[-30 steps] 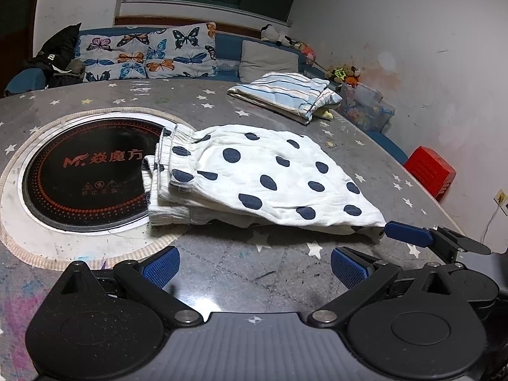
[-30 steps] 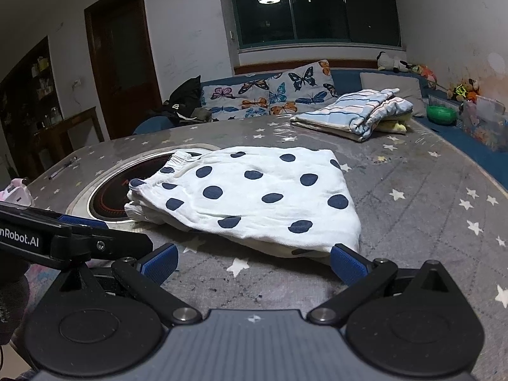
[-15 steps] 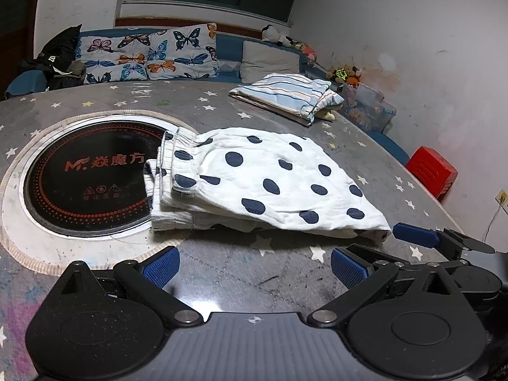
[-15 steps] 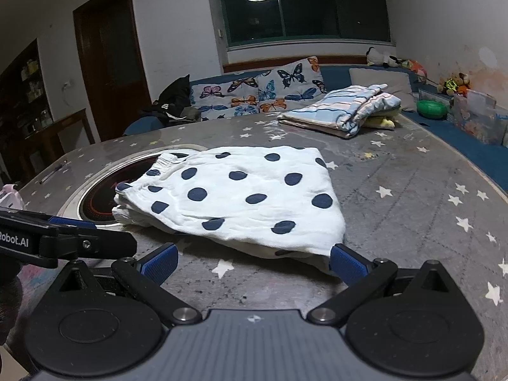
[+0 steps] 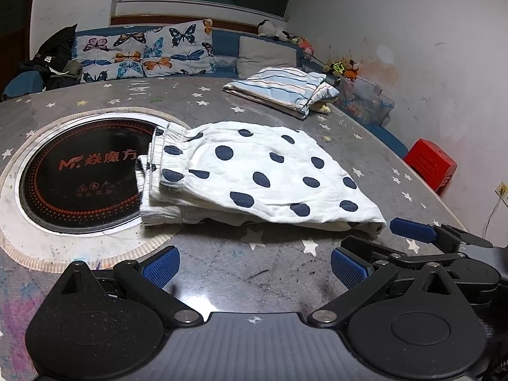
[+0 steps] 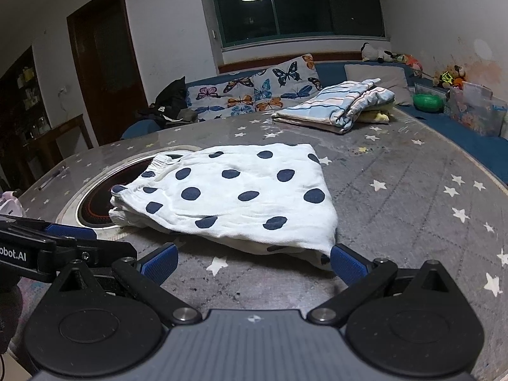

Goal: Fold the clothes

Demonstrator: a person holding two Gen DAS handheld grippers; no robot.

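Observation:
White shorts with dark blue dots (image 5: pixel 254 174) (image 6: pixel 241 197) lie folded flat on the grey star-patterned table (image 5: pixel 285 260), their waistband over the rim of the black round cooktop (image 5: pixel 79 177). My left gripper (image 5: pixel 254 268) is open, just short of the garment's near edge, with nothing between its blue pads. My right gripper (image 6: pixel 252 265) is open too; its right pad (image 6: pixel 344 262) sits at the garment's near corner. In the left wrist view the right gripper's blue fingertip (image 5: pixel 409 227) shows beside that corner.
A folded striped cloth (image 5: pixel 282 90) (image 6: pixel 336 106) lies at the table's far side. Behind it runs a sofa with butterfly cushions (image 6: pixel 254 93). A red stool (image 5: pixel 431 165) stands off the table's right edge, and a clear toy box (image 5: pixel 365 101) sits by the wall.
Both grippers have drawn back a little from the folded shorts and stay open. The shorts have not moved.

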